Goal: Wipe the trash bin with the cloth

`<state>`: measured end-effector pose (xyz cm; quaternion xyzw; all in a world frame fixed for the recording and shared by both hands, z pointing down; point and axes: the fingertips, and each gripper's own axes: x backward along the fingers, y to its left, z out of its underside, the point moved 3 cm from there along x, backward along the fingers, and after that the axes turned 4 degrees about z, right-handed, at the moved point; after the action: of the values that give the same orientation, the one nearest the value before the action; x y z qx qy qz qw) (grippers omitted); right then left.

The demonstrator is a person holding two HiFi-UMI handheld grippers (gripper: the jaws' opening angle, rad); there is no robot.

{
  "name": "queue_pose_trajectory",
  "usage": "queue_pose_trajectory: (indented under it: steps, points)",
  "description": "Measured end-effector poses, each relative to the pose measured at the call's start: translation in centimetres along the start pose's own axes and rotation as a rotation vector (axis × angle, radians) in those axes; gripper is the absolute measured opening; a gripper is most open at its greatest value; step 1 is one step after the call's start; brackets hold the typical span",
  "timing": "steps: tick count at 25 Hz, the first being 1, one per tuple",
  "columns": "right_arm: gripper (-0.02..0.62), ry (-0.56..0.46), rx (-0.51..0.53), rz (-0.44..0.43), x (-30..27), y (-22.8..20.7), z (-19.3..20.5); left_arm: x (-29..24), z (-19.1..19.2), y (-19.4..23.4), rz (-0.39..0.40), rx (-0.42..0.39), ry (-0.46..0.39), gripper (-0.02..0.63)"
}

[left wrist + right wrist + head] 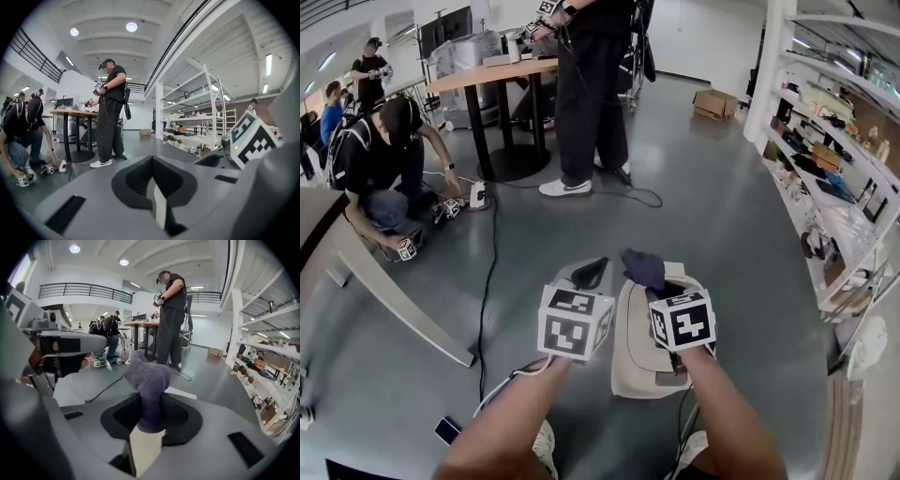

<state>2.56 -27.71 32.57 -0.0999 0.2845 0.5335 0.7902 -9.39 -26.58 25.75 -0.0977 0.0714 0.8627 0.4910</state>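
A purple cloth [643, 267] sticks up out of my right gripper [666, 289], whose jaws are shut on its lower end; in the right gripper view the cloth [148, 387] fills the gap between the dark pads. Below both grippers stands the beige trash bin [633, 361] on the grey floor, seen from above and partly hidden by my right gripper. My left gripper [591, 273] hovers just left of the bin's far edge. In its own view my left gripper [152, 176] has its jaws closed together with nothing between them.
A person in black [591, 94] stands at a round table [487, 75] ahead. Another person [384, 159] crouches at the left over grippers on the floor. A black cable [487, 272] runs across the floor. Shelves [834, 169] line the right; a cardboard box [715, 103] lies beyond.
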Motion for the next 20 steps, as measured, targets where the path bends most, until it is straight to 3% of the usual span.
queue_pose_trajectory:
  steps: [13, 20]
  points:
    - [0.110, 0.056, 0.055, -0.019, -4.4, -0.5, -0.3, -2.1, 1.6, 1.6, -0.003, 0.016, 0.034, -0.003]
    - [0.110, 0.109, 0.113, 0.020, -6.1, -1.9, -0.4, -3.1, 2.0, 2.0, -0.006, 0.016, 0.054, -0.003]
